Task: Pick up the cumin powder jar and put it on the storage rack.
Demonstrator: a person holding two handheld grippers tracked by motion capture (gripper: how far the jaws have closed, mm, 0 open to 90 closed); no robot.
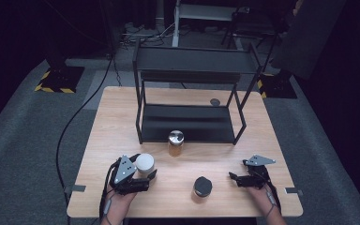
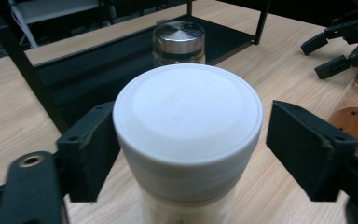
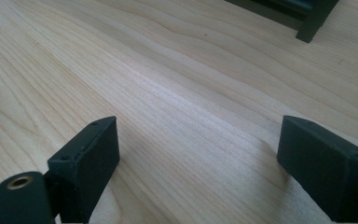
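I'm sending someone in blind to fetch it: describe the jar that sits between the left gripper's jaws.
Start at the black metal shelf rack on the wooden table. Come toward the near edge, left side, where the left gripper flanks a jar. It alone has a white lid; the jar by the rack has a shiny metal lid, the other near jar a black one.

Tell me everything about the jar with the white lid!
The white-lidded jar stands upright on the wooden table, near its front left. Its round lid is smooth, matte and plastic-looking, with faint raised lettering too blurry to read. The body below looks pale and creamy. It sits between the jaws of the left tongs: the left pad seems to touch it, while a gap remains at the right pad.
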